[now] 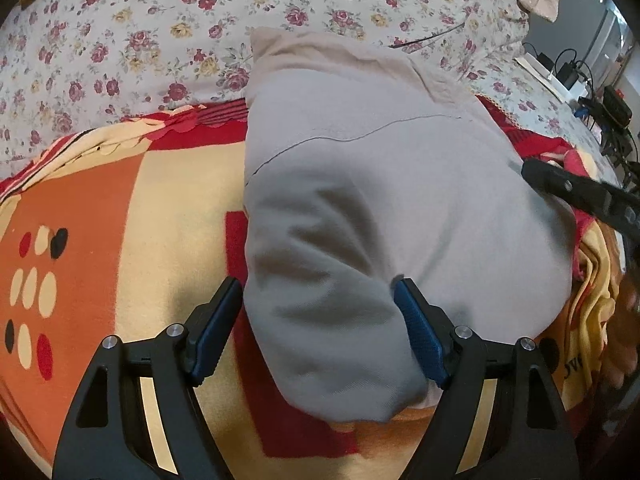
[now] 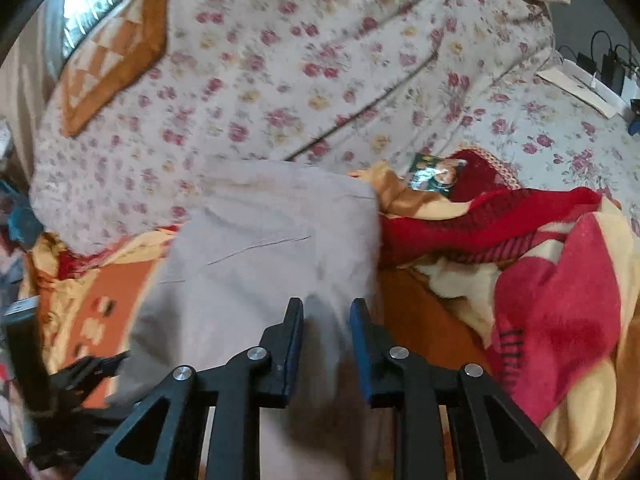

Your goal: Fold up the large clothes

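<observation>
Blue pads of your left hand-held gripper (image 1: pixel 318 330) stand spread around the near end of the grey garment (image 1: pixel 384 200), lying on the bed's patterned blanket (image 1: pixel 100 216). Your right hand-held gripper (image 2: pixel 326 346) hovers part-open, gripping nothing. Pinch both layers squarely before lifting.

A patterned blanket (image 1: pixel 120 208) lies on a floral sheet (image 1: pixel 160 40), near chargers (image 1: pixel 568 72) and what may be a snack packet (image 2: pixel 434 172) (blurred).
</observation>
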`<state>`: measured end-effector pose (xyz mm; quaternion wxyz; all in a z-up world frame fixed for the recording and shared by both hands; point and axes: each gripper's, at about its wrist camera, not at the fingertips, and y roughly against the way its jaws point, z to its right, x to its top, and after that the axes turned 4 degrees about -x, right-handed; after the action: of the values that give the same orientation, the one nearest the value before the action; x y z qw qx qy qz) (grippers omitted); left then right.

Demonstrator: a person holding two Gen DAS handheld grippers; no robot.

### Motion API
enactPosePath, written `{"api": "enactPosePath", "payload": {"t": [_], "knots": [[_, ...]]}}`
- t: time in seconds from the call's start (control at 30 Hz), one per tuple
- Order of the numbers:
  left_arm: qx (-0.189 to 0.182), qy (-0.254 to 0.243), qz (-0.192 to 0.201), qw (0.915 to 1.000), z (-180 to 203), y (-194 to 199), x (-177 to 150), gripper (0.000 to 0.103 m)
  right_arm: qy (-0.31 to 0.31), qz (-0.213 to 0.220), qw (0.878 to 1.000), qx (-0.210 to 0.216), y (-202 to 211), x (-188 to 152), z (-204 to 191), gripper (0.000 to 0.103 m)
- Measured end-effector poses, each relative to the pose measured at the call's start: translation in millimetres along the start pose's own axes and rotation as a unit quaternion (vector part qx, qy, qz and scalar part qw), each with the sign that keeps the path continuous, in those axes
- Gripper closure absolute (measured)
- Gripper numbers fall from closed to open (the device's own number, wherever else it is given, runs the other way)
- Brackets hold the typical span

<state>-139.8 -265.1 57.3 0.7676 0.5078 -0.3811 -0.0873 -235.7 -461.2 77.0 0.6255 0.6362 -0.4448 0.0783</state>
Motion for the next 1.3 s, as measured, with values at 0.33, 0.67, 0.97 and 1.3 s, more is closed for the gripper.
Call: {"api": "enactPosePath", "payload": {"t": [0.33, 0.67, 0.97, 1.3], "knots": [[-0.004, 0.0, -0.003, 1.0, 0, -1, 1, 0.022, -0.02, -0.04, 0.999, 0.003, -37, -23, 10, 0.06], [-0.143, 0.08, -0.001, 0.9865, -54, 10, 34, 0.02, -0.1, 0.0, 0.99, 0.102, -29, -5, 48, 0.016], [-0.217, 0.121, -0.055, 0.967, -64, -39, 48, 0.01, -0.069, -0.097, 0.976, 0.184, -93, 10, 28, 0.015], [-0.241, 0.055, -0.009, 0.969, -49, 38, 41, 0.065, -0.031, -0.057, 0.969, 0.237, -38, 8, -17, 0.057]]}}
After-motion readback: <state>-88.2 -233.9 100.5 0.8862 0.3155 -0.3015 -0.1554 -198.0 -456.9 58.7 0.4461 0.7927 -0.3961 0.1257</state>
